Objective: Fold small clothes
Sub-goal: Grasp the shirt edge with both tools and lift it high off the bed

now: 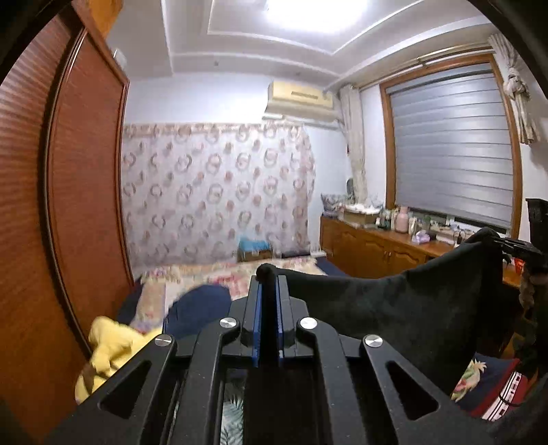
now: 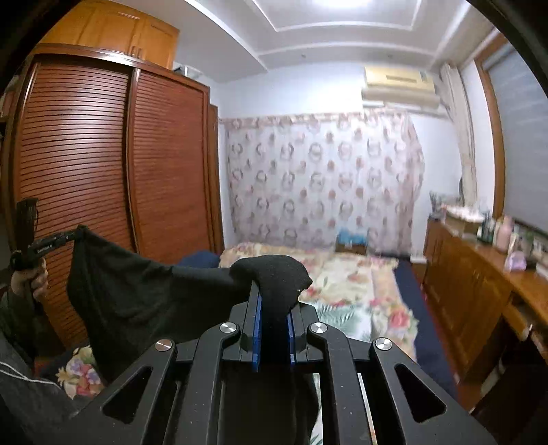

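Both grippers: matte black linkage arms w/ silver round screws, blue pads inside fingers. Left gripper point(image 1: 269, 284), right gripper point(image 2: 274, 291). Bare hand point(image 2: 36, 282), dark sleeve w/ thin white line.

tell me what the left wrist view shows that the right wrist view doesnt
Only the left wrist view shows a yellow garment lying low on the left and the full grey window blind.

Only the right wrist view shows the upper wooden cabinets above the wardrobe and the person's hand holding the left gripper.

Both show the black garment stretched in the air between the two grippers, each shut on an end of it, above the floral bed cover, with the slatted wardrobe, patterned curtain and air conditioner behind.
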The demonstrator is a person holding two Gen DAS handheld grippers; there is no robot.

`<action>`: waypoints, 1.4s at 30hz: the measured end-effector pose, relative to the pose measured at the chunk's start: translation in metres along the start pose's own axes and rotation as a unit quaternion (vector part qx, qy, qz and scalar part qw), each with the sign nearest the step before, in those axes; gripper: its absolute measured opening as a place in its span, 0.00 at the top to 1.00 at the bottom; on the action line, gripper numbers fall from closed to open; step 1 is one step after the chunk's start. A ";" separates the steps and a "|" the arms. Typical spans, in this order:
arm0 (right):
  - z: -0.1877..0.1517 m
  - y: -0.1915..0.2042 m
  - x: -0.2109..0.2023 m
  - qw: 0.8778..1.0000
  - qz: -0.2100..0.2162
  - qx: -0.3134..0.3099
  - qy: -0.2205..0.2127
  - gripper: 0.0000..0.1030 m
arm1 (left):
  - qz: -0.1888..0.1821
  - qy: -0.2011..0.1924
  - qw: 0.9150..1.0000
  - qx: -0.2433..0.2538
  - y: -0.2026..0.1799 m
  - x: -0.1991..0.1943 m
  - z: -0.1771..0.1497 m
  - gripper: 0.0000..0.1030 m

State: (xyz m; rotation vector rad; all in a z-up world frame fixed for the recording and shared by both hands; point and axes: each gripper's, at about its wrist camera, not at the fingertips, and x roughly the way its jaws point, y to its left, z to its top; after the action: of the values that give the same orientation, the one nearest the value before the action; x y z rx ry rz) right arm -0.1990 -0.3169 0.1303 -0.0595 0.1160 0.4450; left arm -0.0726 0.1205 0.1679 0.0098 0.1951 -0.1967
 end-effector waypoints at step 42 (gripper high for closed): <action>-0.104 -0.050 0.353 0.981 -0.093 -0.028 0.168 0.89 | 0.032 0.154 0.986 0.051 0.013 0.333 -0.035 0.93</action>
State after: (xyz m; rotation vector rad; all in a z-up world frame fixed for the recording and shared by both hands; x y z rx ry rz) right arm 0.1291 -0.2204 -0.0157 -0.1995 0.4270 0.2487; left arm 0.2438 0.0697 0.0685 0.1484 0.4929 -0.1407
